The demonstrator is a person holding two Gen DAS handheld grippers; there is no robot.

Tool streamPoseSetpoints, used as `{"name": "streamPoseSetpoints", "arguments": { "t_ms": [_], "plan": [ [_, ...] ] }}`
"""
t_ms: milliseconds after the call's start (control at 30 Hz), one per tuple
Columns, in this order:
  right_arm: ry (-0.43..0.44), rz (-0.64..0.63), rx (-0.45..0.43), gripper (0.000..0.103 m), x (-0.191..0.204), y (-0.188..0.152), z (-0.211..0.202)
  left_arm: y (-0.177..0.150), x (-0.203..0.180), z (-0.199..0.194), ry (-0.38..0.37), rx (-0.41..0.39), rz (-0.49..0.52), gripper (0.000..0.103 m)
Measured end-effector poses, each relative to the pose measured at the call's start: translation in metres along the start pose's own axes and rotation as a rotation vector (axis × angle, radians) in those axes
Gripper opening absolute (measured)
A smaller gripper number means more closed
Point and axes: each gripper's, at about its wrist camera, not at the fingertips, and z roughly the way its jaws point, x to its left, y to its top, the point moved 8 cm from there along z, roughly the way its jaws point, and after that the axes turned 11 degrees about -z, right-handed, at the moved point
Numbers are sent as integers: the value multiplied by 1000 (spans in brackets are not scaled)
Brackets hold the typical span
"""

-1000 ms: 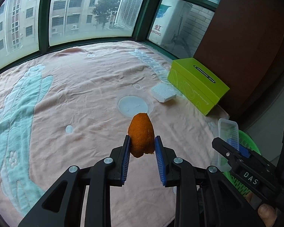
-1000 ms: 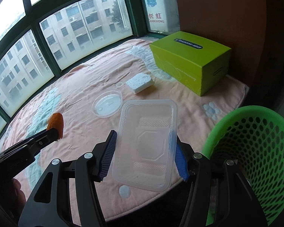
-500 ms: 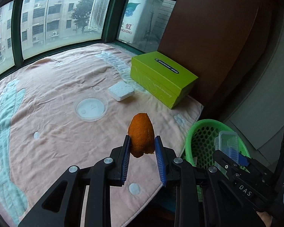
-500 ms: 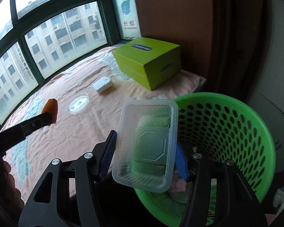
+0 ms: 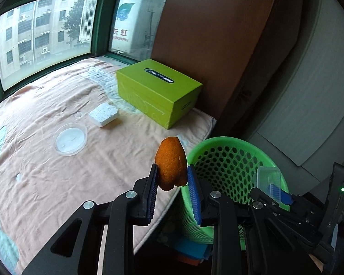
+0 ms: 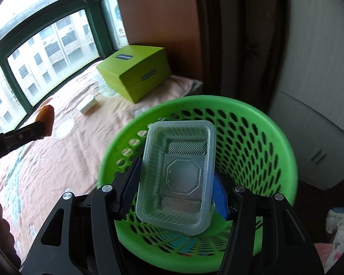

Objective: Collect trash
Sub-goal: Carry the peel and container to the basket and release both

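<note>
Right gripper [image 6: 174, 183] clamps clear plastic tray [image 6: 176, 183] over green basket [image 6: 275, 137], poised to drop; left gripper [image 5: 172, 178] pinches orange peel [image 5: 171, 166] at basket's nine o'clock, queued next.

Hidden and cut-off parts around the green basket

The left gripper [image 5: 172, 181] and right gripper [image 5: 271, 189] cover the near wall of the green basket [image 5: 229, 146]; its floor is masked by the clear plastic tray [image 6: 178, 183]. The orange peel's [image 5: 171, 163] lower edges sit behind blue pads. Cloth [image 6: 339, 226] is cut off at the right edge.
</note>
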Motion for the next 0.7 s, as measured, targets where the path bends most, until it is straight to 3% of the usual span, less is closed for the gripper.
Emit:
{"name": "streamPoseSetpoints", "arguments": {
  "t_ms": [67, 200, 700],
  "plan": [
    [-3, 8, 4, 58, -6, -3, 1, -1, -7, 2, -6, 4, 8, 25],
    [-13, 28, -6, 68, -15, -6, -2, -4, -17, 6, -17, 15, 21, 25],
    [-89, 63, -81, 74, -49, -5, -33, -21, -56, 26, -50, 75, 86, 25]
  ]
}}
